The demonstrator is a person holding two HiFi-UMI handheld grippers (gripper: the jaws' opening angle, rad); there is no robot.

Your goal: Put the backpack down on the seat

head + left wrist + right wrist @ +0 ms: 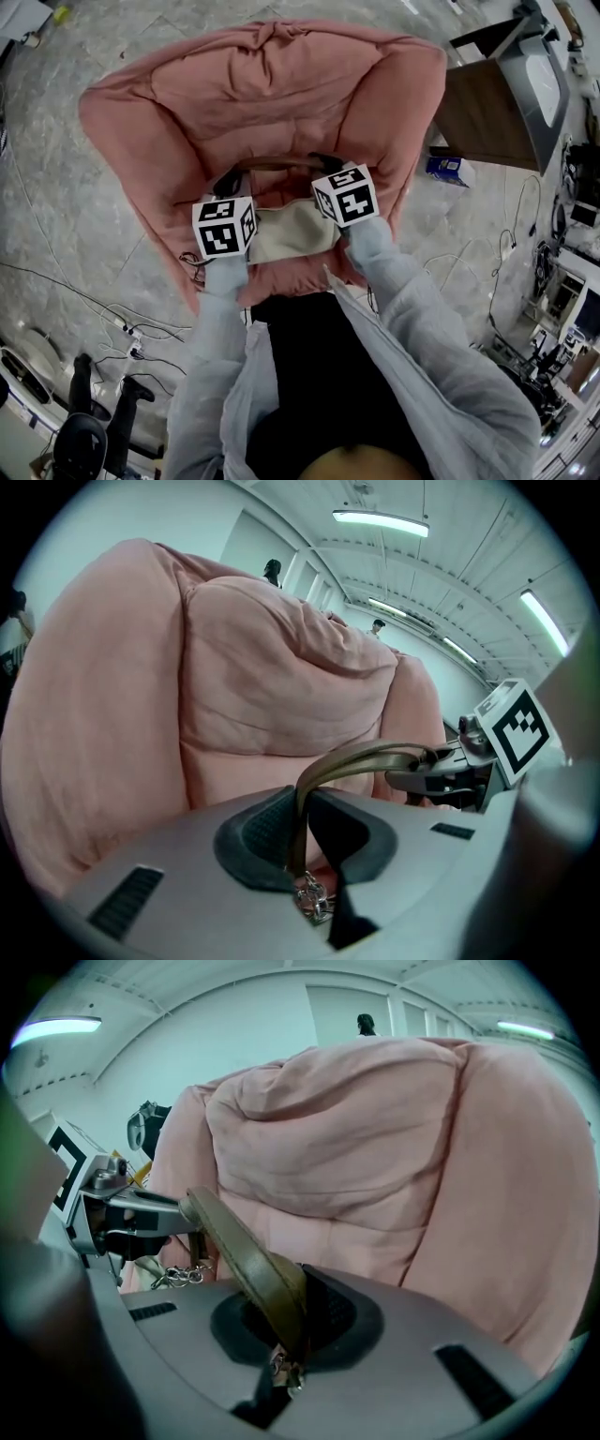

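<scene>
Grey veined floor (84, 253) under a puffy pink armchair (272, 84), with cables (56, 281) trailing to its left. At the armchair's seat front, a beige backpack (295, 236), long axis across the seat, top toward the backrest. Arched above, an olive-brown strap (277, 162) with a metal chain (178, 1276) at its end. Clamped on the strap: left claw (305, 832) and right claw (281, 1321).

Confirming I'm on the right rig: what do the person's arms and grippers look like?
The left gripper and right gripper have grey bodies with black textured pads. Each carries a white cube with black square markers. The sleeves are pale grey fabric.
</scene>
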